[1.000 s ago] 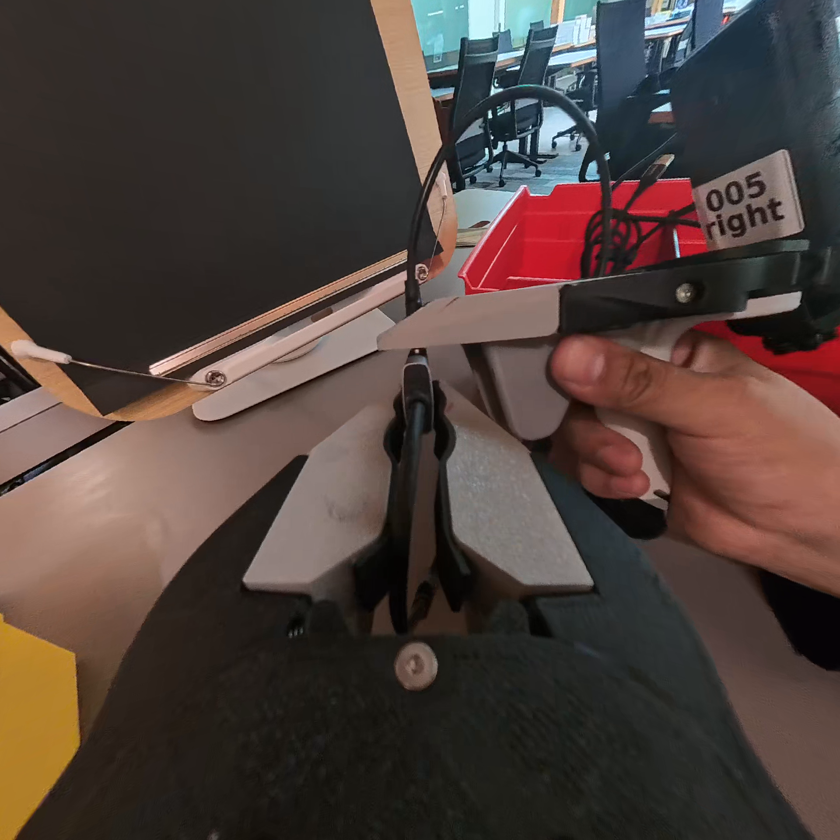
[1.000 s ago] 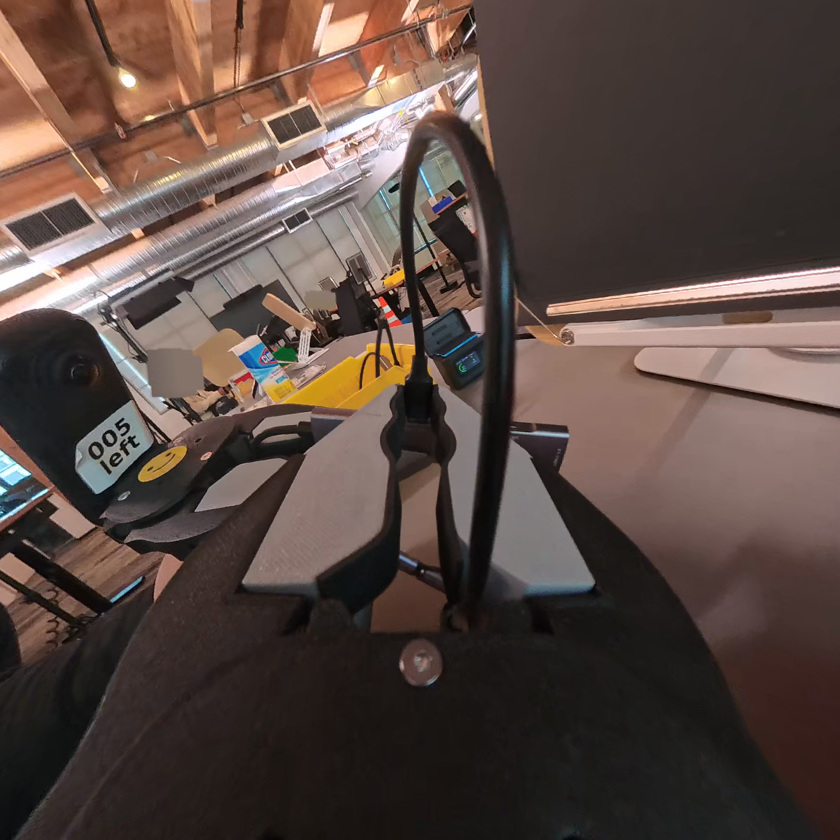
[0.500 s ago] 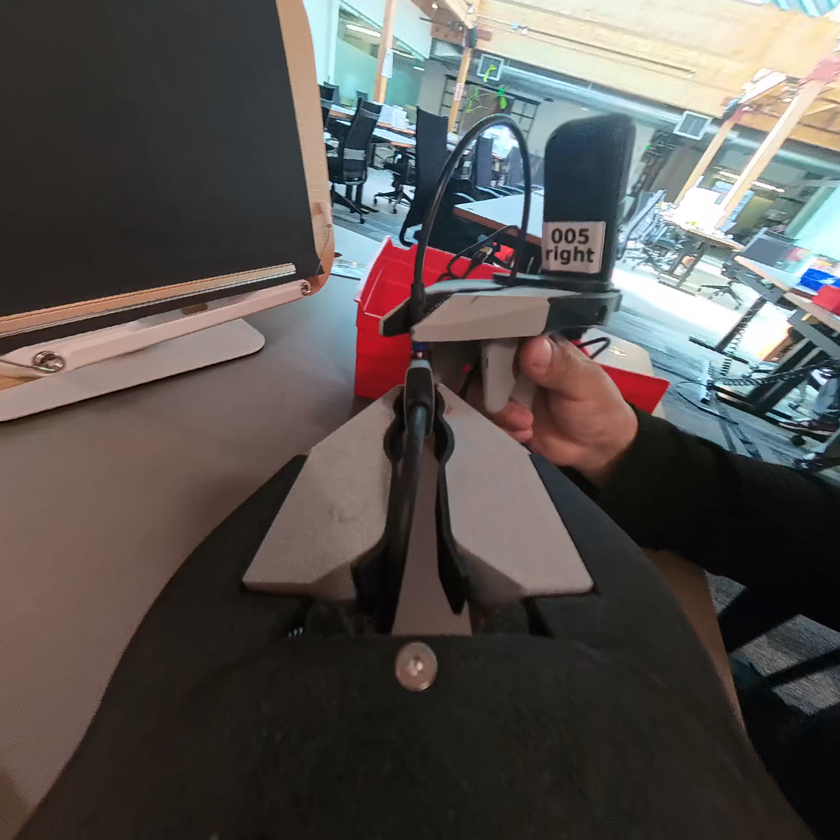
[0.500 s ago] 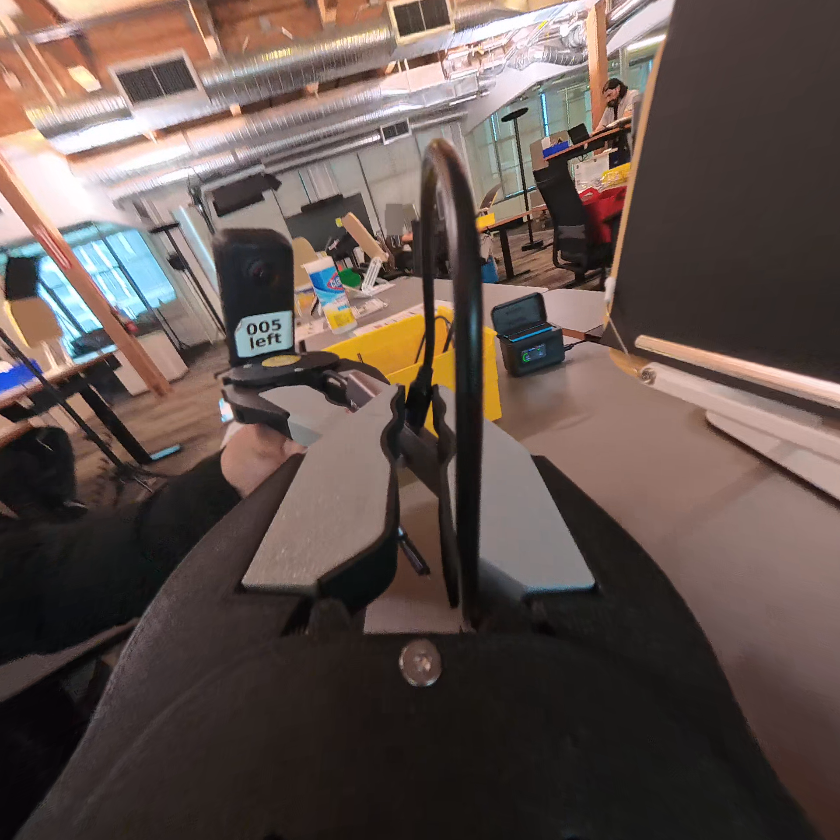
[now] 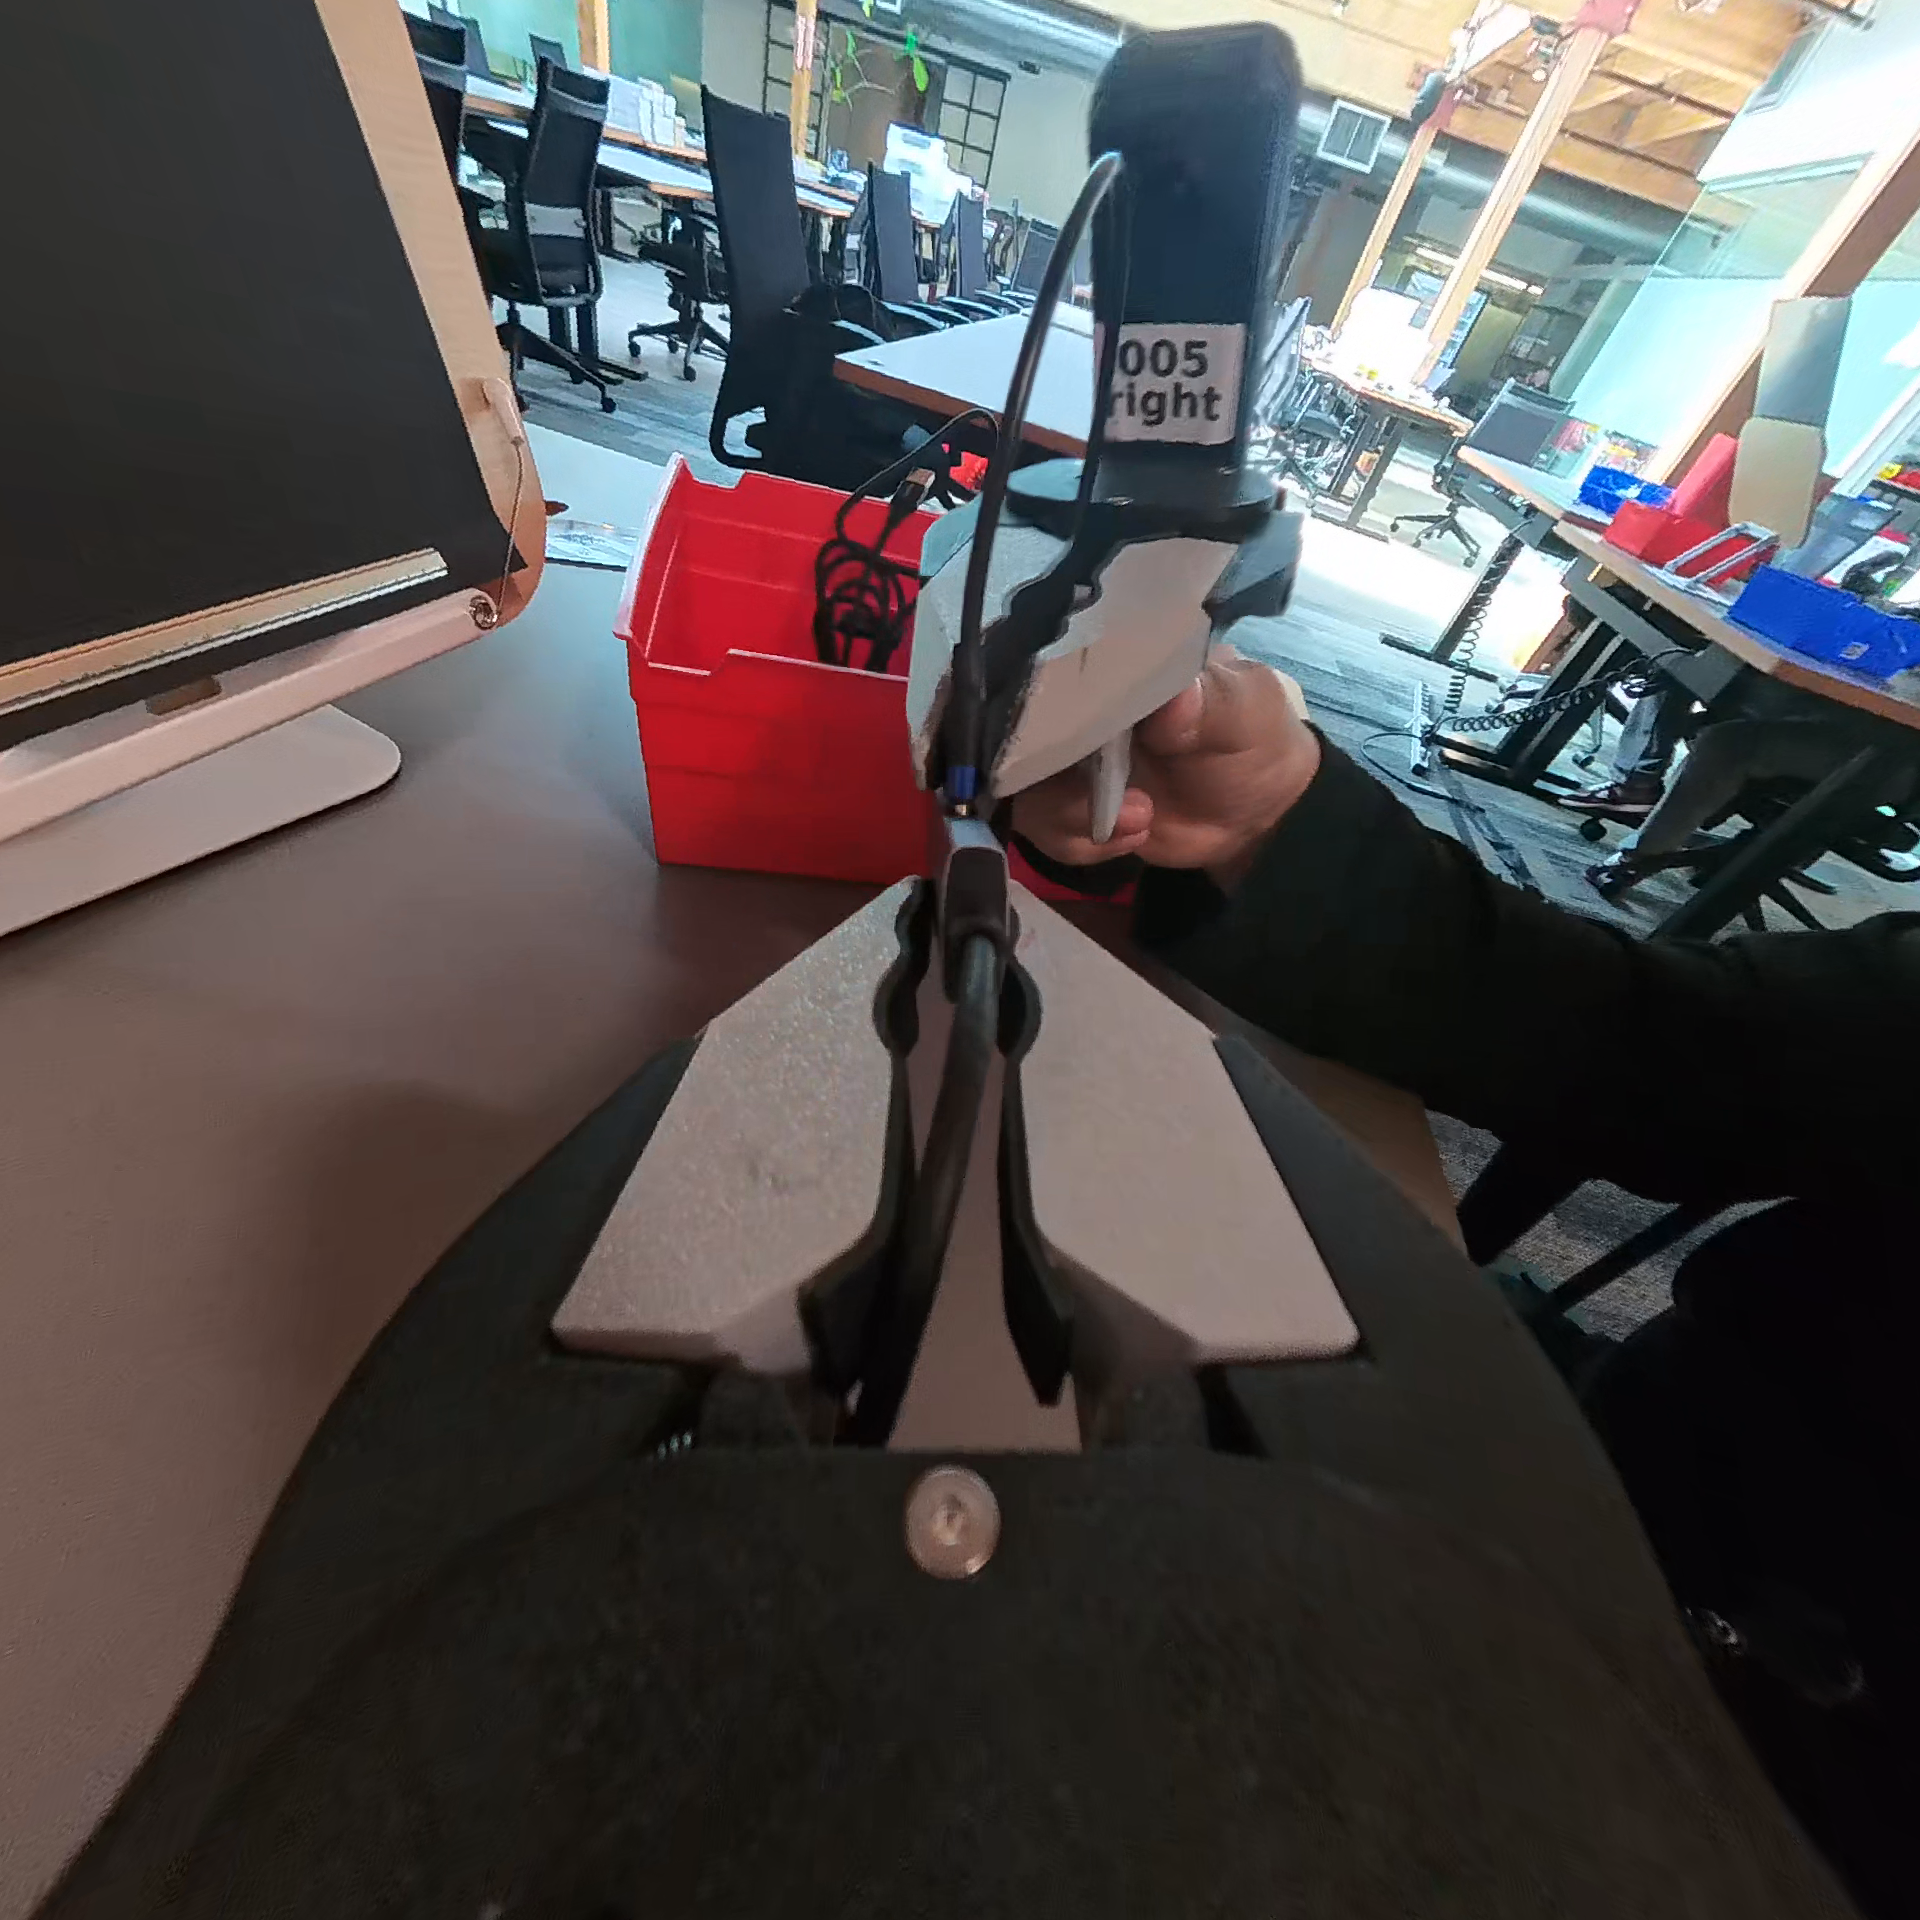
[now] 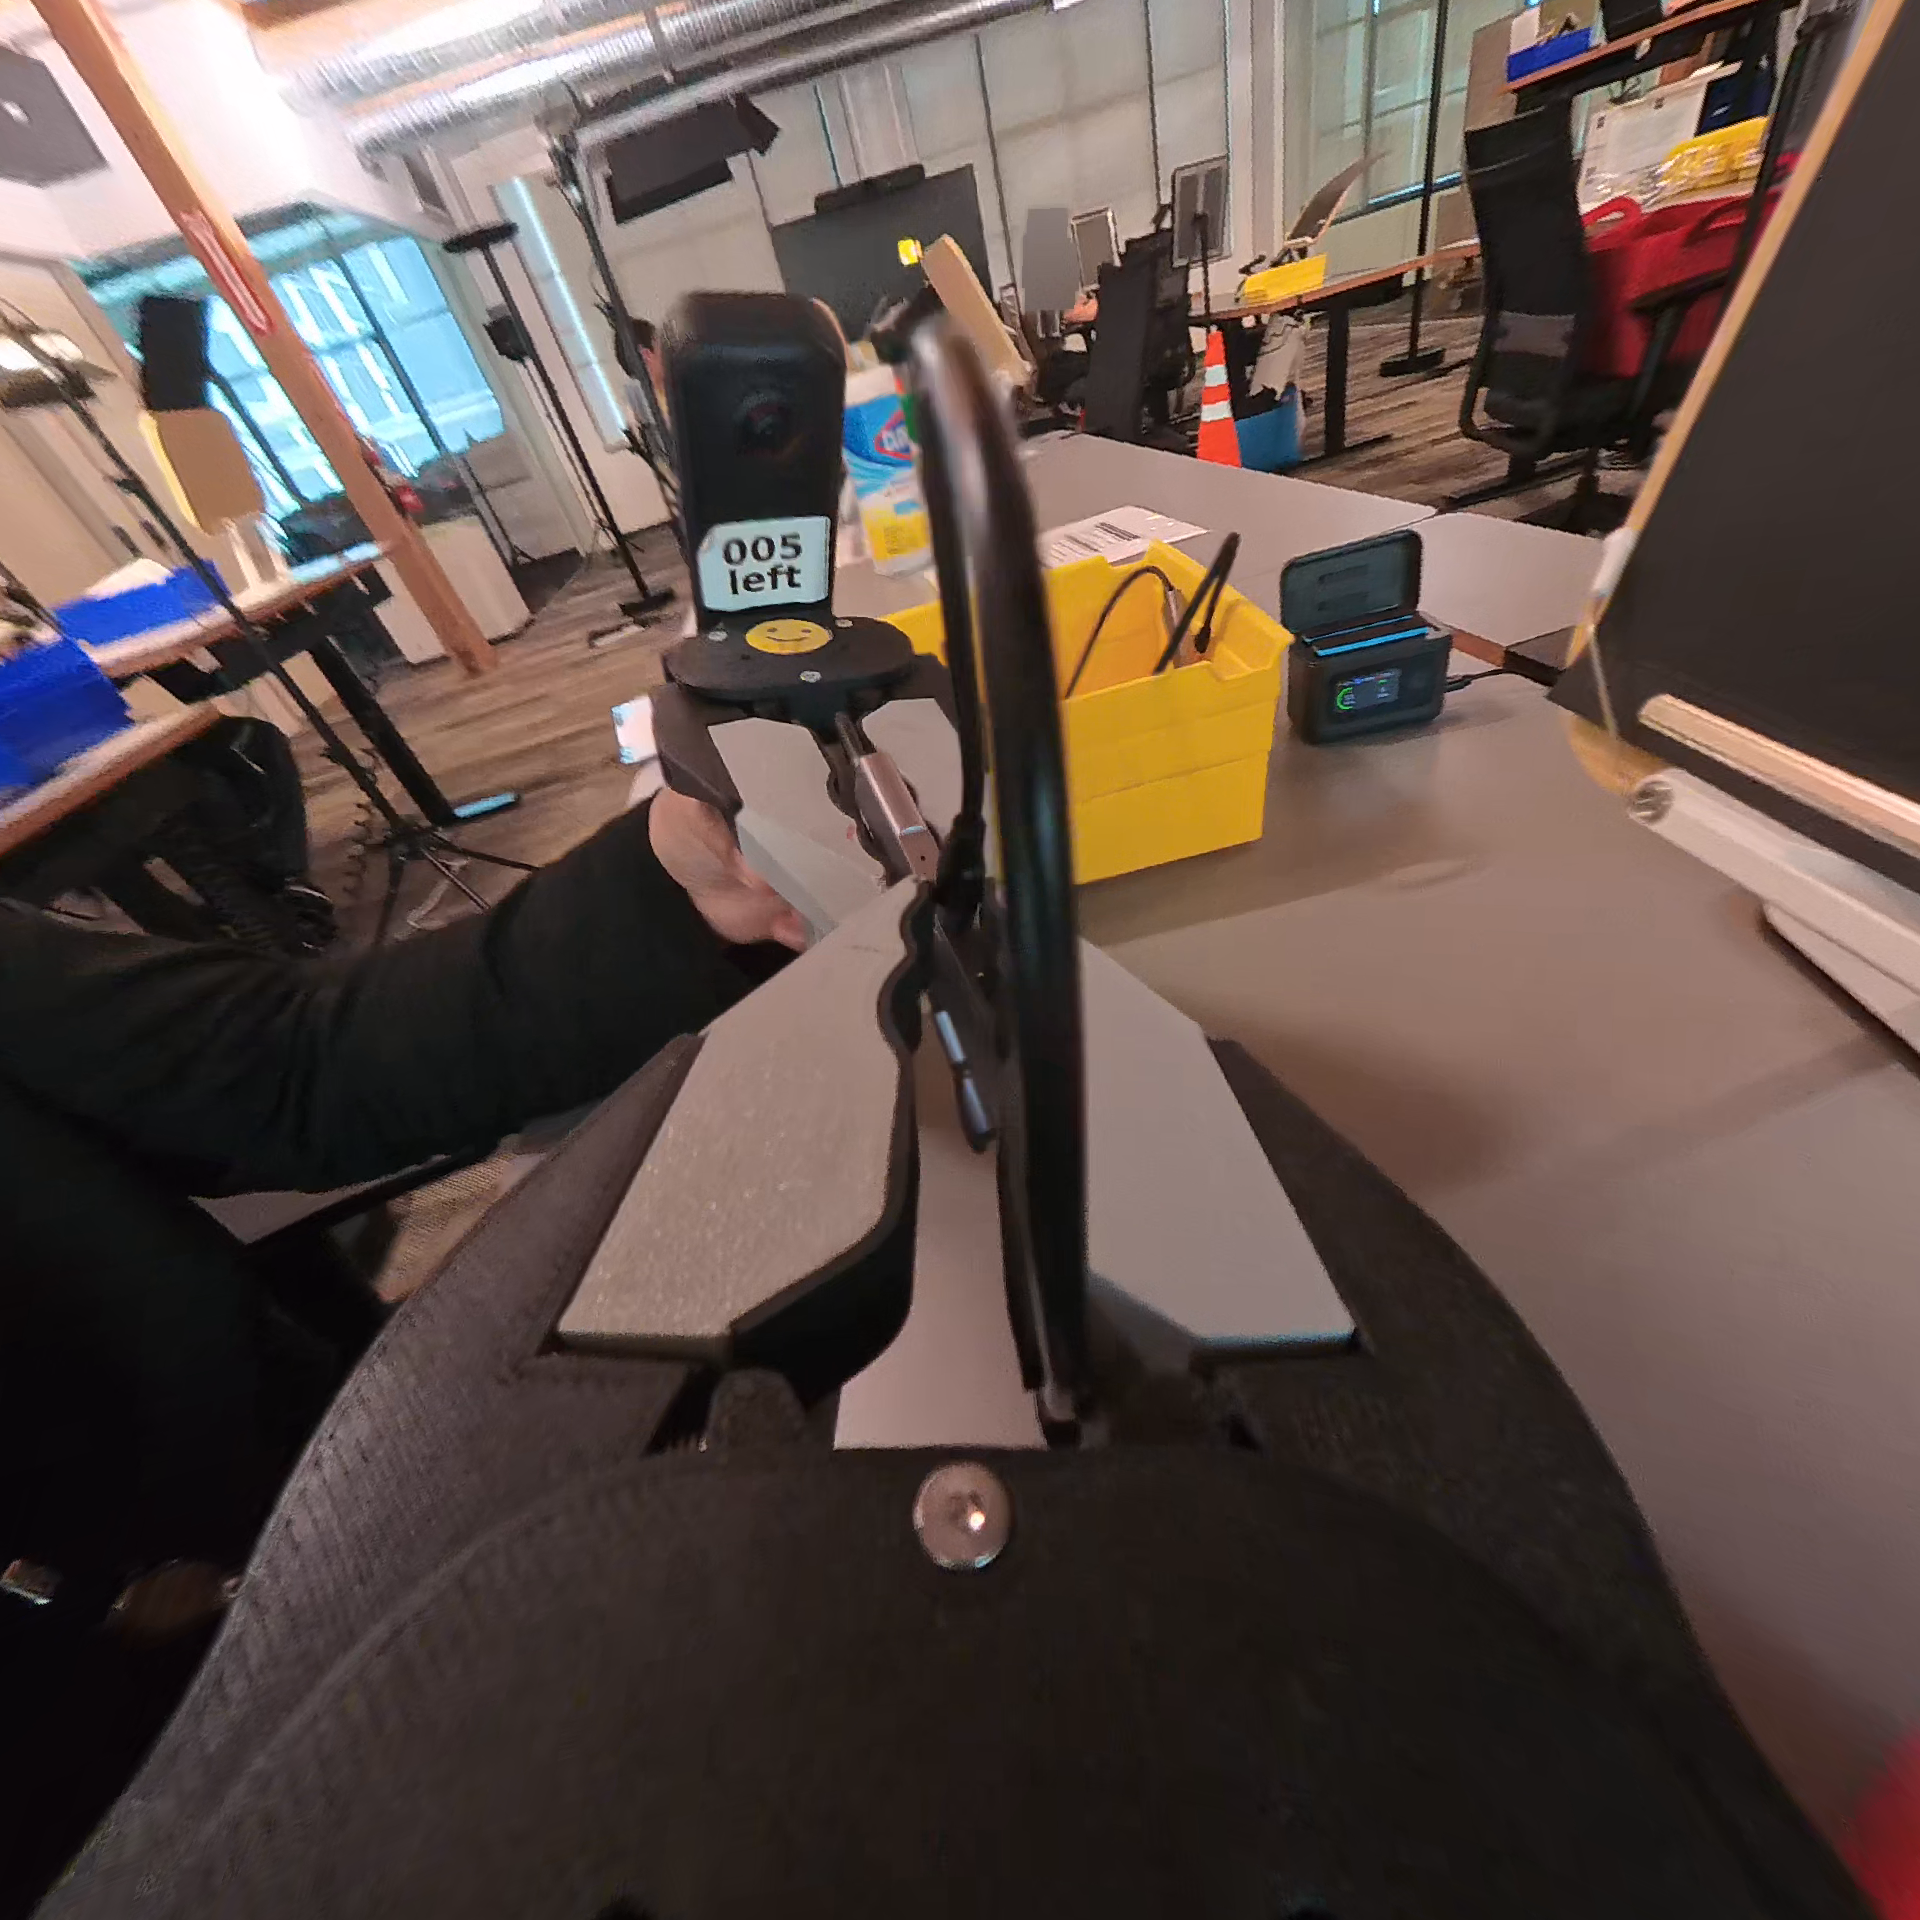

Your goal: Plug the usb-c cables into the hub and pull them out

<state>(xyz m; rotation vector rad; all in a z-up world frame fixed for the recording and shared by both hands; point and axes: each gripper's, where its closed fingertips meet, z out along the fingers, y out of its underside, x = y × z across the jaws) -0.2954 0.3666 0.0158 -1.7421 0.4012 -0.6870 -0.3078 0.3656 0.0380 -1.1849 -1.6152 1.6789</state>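
Left claw (image 5: 961,914) clamps the hub (image 5: 975,883) — long axis pointing forward at right claw (image 5: 971,758), clamped on cable plug (image 5: 961,779).

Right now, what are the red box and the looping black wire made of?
The red box looks like hard plastic: smooth, slightly shiny, with molded ridges. The black wire seems rubbery-coated; it holds a springy arch above the right tool. What's inside can't be seen.

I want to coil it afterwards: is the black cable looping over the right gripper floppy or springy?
Probably springy: the black cable holds a tall self-supporting arch above the right gripper instead of drooping. It looks thick in the right wrist view, so it likely resists tight coils.
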